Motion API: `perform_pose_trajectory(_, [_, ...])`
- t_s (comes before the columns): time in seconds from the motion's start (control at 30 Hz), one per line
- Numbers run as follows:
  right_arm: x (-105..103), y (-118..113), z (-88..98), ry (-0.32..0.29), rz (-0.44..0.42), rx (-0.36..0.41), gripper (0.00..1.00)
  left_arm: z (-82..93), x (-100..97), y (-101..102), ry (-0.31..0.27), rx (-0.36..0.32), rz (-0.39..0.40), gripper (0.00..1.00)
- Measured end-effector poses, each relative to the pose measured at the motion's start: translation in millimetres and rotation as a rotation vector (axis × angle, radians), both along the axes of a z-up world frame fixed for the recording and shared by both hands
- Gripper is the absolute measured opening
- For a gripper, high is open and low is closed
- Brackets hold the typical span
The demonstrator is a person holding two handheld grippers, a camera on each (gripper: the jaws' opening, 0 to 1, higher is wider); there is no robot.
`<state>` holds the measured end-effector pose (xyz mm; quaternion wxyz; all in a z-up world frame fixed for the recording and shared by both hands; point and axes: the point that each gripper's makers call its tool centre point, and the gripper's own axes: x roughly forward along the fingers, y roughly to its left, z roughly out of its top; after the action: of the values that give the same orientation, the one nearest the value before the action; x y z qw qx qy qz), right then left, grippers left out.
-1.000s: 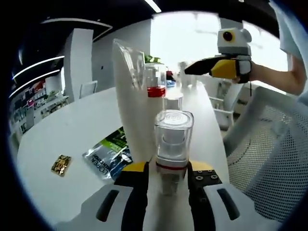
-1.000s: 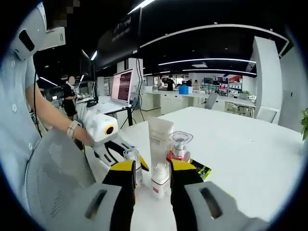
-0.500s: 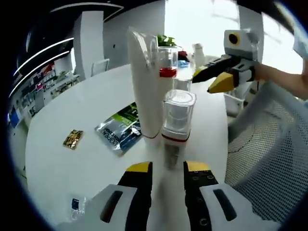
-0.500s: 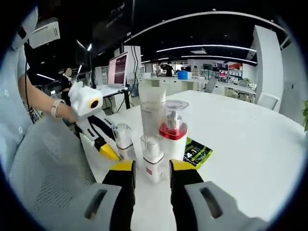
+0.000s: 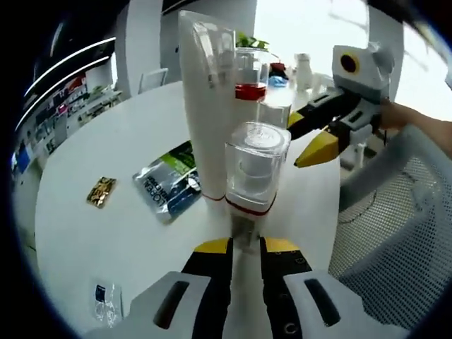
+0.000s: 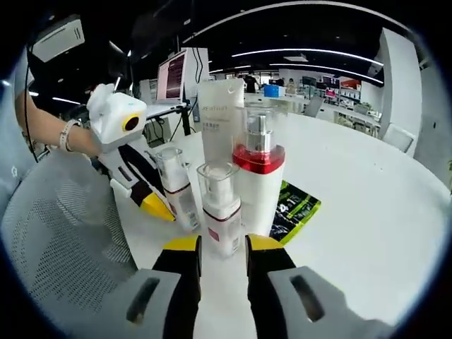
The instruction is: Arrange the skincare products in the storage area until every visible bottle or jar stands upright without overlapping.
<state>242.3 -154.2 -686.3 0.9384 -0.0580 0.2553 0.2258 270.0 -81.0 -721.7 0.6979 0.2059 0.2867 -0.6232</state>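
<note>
Standing upright on the white desk (image 5: 106,176), the skincare products form one tight cluster near its edge, each with its long axis vertical. In the left gripper view the tall white tube (image 5: 209,106) rises cap-down, its crimped end pointing up; just in front of it stands a small bottle with a clear square cap (image 5: 253,173), and behind are the red-collared pump bottle (image 5: 248,74) and another clear-capped bottle (image 5: 274,113). The left gripper (image 5: 244,248) sits just before the nearest bottle, its jaws narrow — whether they touch its base I cannot tell. The right gripper (image 6: 217,247) shows its jaws narrowly parted just short of a small clear-capped bottle (image 6: 220,208), gripping nothing. Flat sachets — a green-and-blue packet (image 5: 169,187) and a small gold one (image 5: 101,191) — lie beside the cluster.
</note>
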Motion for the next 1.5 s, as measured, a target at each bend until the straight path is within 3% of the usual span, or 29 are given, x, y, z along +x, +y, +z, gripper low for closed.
perform_pose_trajectory(0.4, [2.9,2.3,-10.1,0.028,0.041,-0.007,0.20,-1.3,-3.3,-19.5,0.013,-0.012,-0.011,0.06])
perform_pose_trajectory(0.67, [6.8,-0.5,-11.8,0.030,0.029,-0.022,0.18,0.4,-3.6,-31.8,0.045,-0.050,0.056,0.06])
perform_pose_trajectory(1.5, [11.4,-2.3,-11.5,0.036,0.034,-0.049,0.18,1.8,-0.1,-33.3,0.041,-0.064,0.084,0.05])
